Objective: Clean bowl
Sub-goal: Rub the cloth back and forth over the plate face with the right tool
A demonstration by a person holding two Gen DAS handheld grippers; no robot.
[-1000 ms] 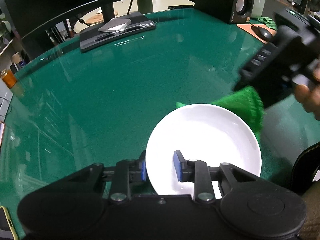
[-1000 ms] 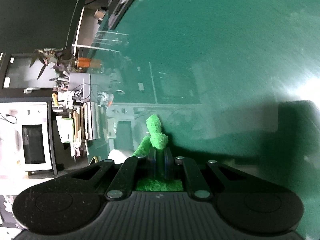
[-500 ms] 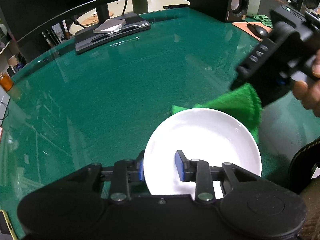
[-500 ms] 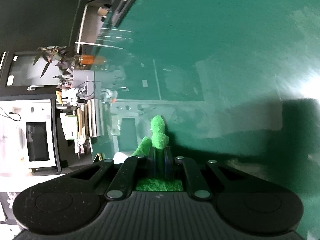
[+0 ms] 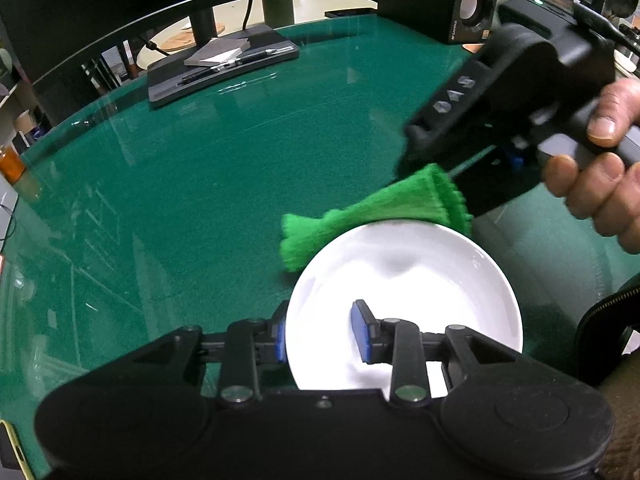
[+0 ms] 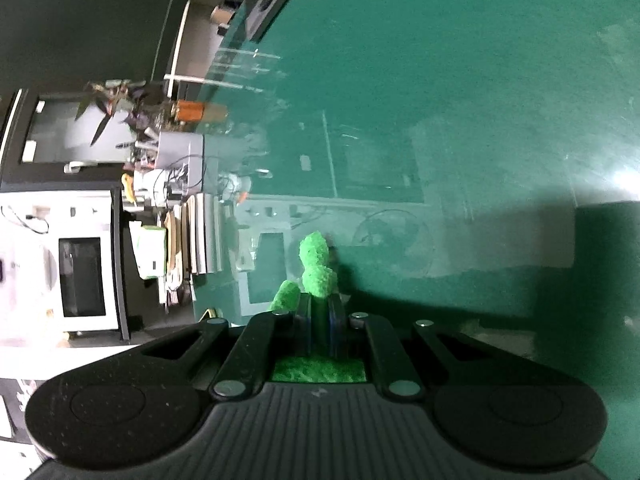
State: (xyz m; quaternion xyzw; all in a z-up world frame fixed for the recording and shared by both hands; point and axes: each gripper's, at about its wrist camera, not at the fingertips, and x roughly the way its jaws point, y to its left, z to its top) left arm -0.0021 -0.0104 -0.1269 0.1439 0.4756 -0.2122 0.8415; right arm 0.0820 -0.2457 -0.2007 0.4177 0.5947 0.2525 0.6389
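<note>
White bowl point(image 5: 404, 304) on green table point(image 5: 200, 184), near edge. Left gripper point(image 5: 320, 336) clamps bowl's near rim: one pad inside, one outside. Green cloth point(image 5: 376, 208) lies just past bowl's far rim, pinched tight in right gripper point(image 6: 320, 320), jaws nearly closed. Speaker point(image 5: 468, 0) at table's far side.

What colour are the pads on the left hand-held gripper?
Blue. The pads straddle the white bowl's near rim, clearest in the left wrist view.
</note>
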